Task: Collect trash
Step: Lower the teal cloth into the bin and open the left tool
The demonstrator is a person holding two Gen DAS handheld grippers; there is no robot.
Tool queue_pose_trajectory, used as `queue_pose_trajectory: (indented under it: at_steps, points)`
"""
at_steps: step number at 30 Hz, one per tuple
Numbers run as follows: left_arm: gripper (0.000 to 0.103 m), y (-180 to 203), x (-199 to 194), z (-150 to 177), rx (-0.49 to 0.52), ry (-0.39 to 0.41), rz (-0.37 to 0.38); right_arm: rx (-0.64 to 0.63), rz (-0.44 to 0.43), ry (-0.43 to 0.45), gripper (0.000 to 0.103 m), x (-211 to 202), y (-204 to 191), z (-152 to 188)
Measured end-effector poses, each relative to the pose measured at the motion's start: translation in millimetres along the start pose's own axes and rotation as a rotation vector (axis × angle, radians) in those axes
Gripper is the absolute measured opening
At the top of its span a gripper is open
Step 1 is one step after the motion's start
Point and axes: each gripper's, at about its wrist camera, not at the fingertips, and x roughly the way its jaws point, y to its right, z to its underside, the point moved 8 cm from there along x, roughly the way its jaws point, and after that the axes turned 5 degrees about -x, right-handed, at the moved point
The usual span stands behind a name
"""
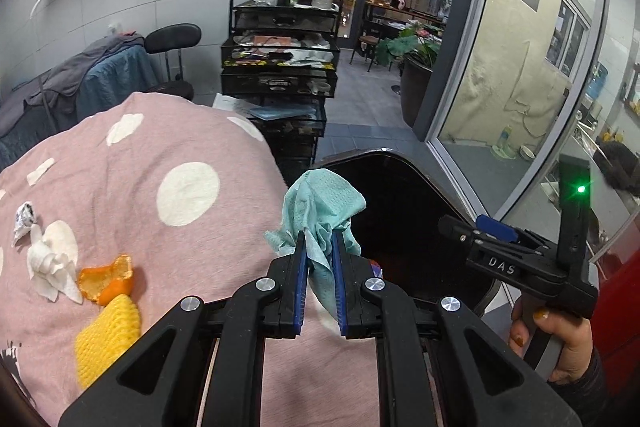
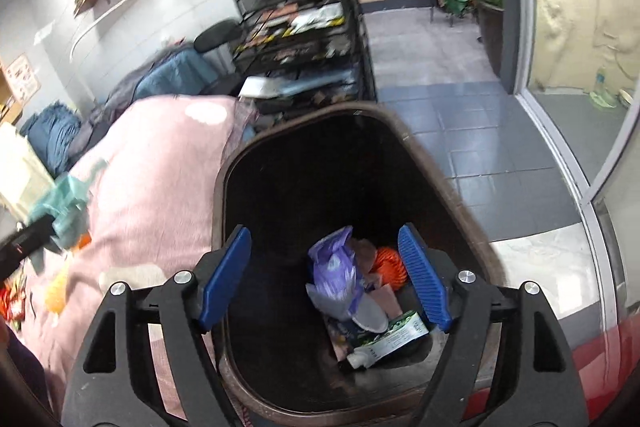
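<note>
Trash bin (image 2: 440, 163) interior dark; left gripper (image 2: 28, 239) blurred, seemingly cropped.

1. The crumpled cloth (image 1: 320, 223) sits between the pads of the left gripper (image 1: 320, 259), over the edge where the blanket (image 1: 160, 147) meets the bin (image 2: 460, 211); the bin stands just right of the blanket.
2. On the blanket, left of that gripper: a peel (image 1: 108, 279), a tissue (image 1: 52, 263) touching its left side, a small wrapper (image 1: 25, 219) behind the tissue; a knitted piece (image 1: 108, 339) lies in front of the peel.
3. The right gripper (image 2: 326, 275) hangs above the bin; a bag (image 2: 336, 275), a carton (image 2: 392, 337) and other scraps lie in it.
4. A cart (image 1: 280, 67) stands behind the blanket.
</note>
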Motion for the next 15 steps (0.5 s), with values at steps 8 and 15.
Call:
queue_pose_trajectory:
  at_steps: [8, 15]
  points:
    - [0.012, 25.5, 24.0, 0.2, 0.059, -0.055, 0.022, 0.076, 0.063, 0.052, 0.078, -16.7, 30.3, -14.5]
    - [0.012, 47.9, 49.5, -1.5, 0.125, -0.105, 0.019, 0.111, 0.102, 0.060, 0.078, -21.0, 51.6, -17.2]
